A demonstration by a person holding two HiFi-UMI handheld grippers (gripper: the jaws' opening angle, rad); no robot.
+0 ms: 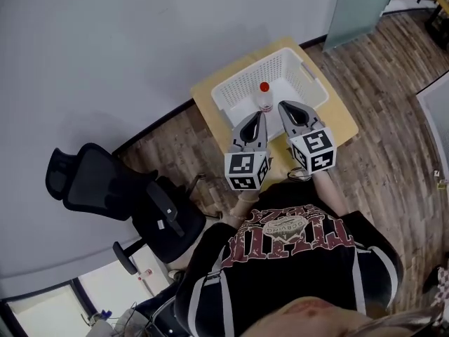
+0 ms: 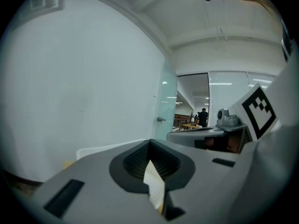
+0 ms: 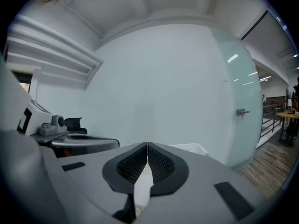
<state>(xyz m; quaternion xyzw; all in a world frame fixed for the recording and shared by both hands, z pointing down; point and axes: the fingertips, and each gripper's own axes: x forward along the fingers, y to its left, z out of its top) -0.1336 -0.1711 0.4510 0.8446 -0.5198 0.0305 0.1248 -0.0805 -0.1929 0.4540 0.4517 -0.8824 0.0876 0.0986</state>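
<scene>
The left gripper (image 1: 261, 116) and the right gripper (image 1: 283, 107) hang side by side over a white basket (image 1: 249, 76). The basket sits on a small table (image 1: 344, 121) next to a wall.

A bottle (image 1: 264, 98) with a red cap stands up in the basket. It is just past the tips of the two grippers, and they point at it from each side. From the head view I cannot tell if a tip touches it.

In the left gripper view, the left gripper (image 2: 149, 143) has its jaws together at the tip. Nothing is held in them. A white edge of the basket (image 2: 103, 148) shows just beyond.

In the right gripper view, the right gripper (image 3: 147, 144) also has its jaws pressed together, with nothing in them. The basket rim (image 3: 191, 147) peeks out behind it.

A black chair (image 1: 105, 188) stands on the wood floor (image 1: 393, 146), well away from the table on the person's left.
</scene>
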